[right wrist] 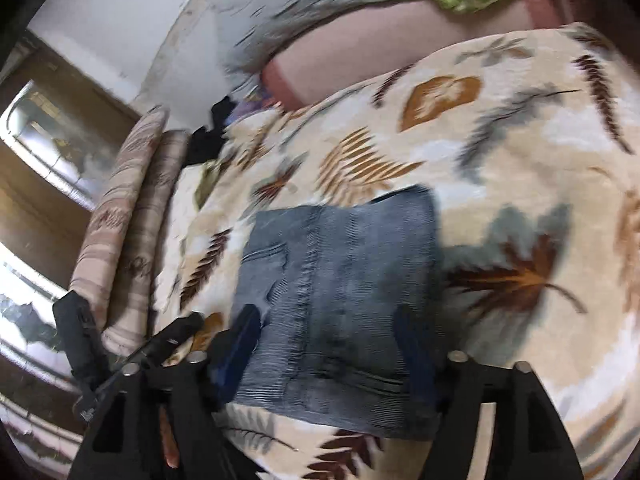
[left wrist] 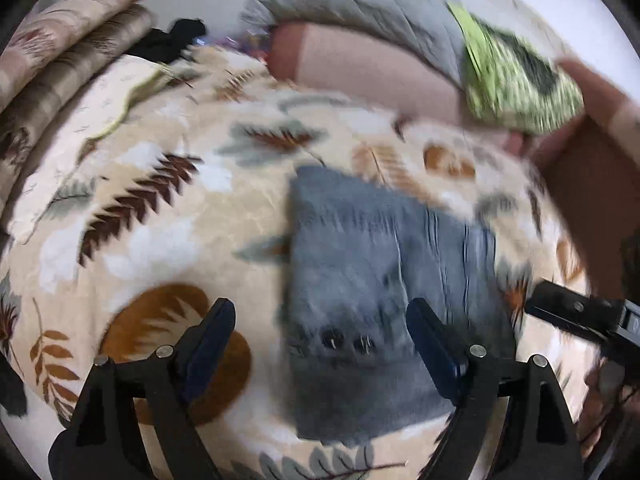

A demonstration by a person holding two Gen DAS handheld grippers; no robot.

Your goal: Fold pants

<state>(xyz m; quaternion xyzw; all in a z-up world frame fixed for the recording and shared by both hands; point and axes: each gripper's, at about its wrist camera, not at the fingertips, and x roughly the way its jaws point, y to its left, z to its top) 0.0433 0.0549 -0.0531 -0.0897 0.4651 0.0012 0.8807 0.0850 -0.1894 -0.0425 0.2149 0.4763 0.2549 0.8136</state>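
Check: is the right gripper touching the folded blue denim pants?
Cannot tell. In the right wrist view the right gripper stands open over the folded blue denim pants; blur hides any gap.

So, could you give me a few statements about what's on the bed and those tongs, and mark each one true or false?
1. The jeans lie folded into a compact block on the leaf-patterned blanket. True.
2. The left tongs are clamped shut on the denim. False: their jaws stand wide apart above it, pressing on nothing.
3. The right tongs are open too. True.
4. The jeans are bright red. False: they are faded blue-grey.
5. A green patterned cloth lies farther back, beyond the jeans. True.
6. The pillows are stacked on top of the jeans. False: they sit apart at the bed's edge.
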